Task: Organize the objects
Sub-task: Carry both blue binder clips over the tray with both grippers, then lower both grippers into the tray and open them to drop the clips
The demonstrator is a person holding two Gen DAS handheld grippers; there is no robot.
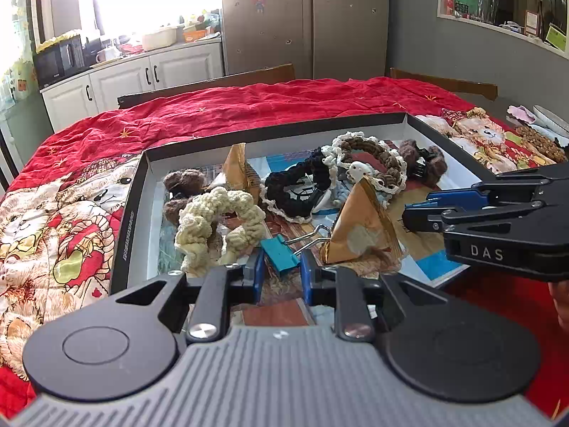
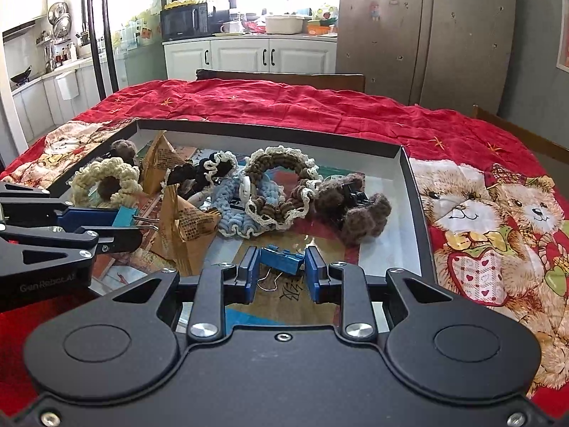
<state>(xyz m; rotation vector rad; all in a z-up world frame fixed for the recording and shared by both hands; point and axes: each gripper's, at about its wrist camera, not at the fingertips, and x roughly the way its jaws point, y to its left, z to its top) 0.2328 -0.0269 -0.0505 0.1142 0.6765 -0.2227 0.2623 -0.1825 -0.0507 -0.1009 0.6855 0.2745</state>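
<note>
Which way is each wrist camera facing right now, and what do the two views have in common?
Left wrist: rides the left gripper and looks forward and down into the black-rimmed box. Its own jaws are shut on a teal binder clip, and the right gripper enters from the right.
Right wrist: rides the right gripper and faces the same way from further right. Its own jaws are shut on a blue binder clip, and the left gripper enters from the left.
Shared: the box, the cream scrunchie, the red quilt, and each other's gripper.
</note>
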